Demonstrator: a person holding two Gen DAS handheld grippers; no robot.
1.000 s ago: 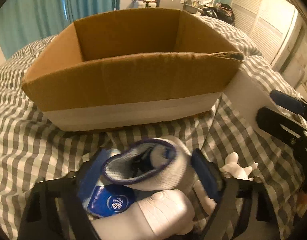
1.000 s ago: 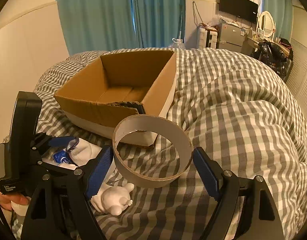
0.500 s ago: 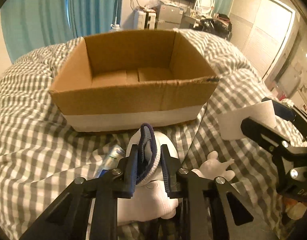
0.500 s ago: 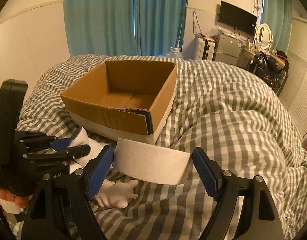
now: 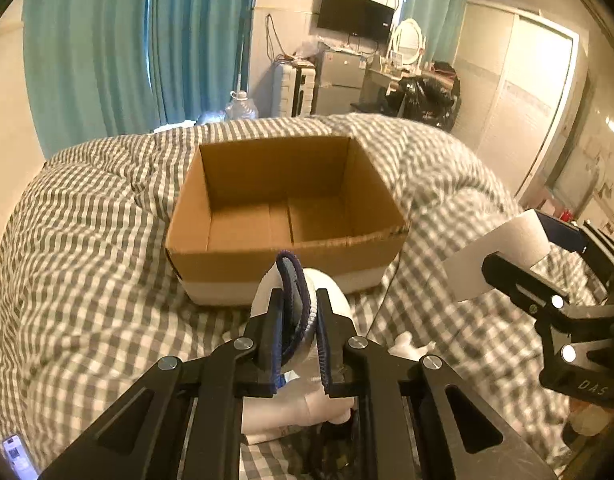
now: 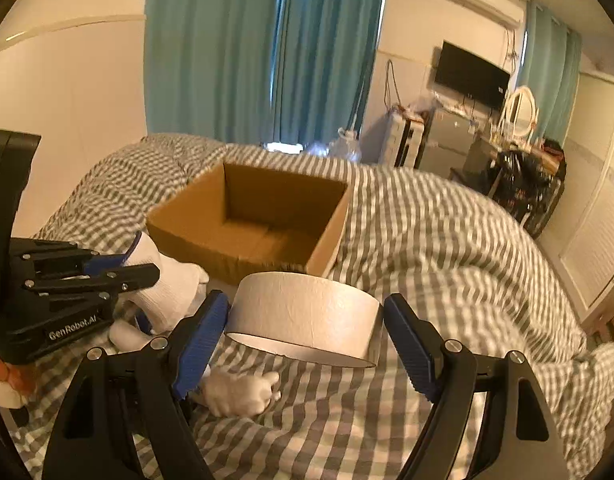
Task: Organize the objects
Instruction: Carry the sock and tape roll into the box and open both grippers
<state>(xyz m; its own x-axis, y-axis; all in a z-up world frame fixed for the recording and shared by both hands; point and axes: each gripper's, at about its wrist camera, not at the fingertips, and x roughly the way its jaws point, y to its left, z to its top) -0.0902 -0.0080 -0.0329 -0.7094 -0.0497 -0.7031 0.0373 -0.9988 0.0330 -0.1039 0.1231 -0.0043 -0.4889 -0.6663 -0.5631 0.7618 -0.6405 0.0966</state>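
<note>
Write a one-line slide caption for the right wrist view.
Right gripper carries a white ring toward the cardboard box on the checked duvet, left gripper holding a sock.

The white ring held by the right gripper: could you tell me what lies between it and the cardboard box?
Only checked bedspread, as the right wrist view shows.

Teal curtains (image 5: 139,48), wall television (image 6: 471,74), checked bedspread (image 6: 447,232), cream walls (image 6: 67,80)

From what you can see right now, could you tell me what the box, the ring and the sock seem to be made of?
box: brown corrugated cardboard, matt; its torn rim shows fluting.
ring: probably stiff paperboard, white and slightly grainy, thin-walled.
sock: soft white knit fabric with a ribbed navy cuff, squashed flat in the left gripper.
</note>
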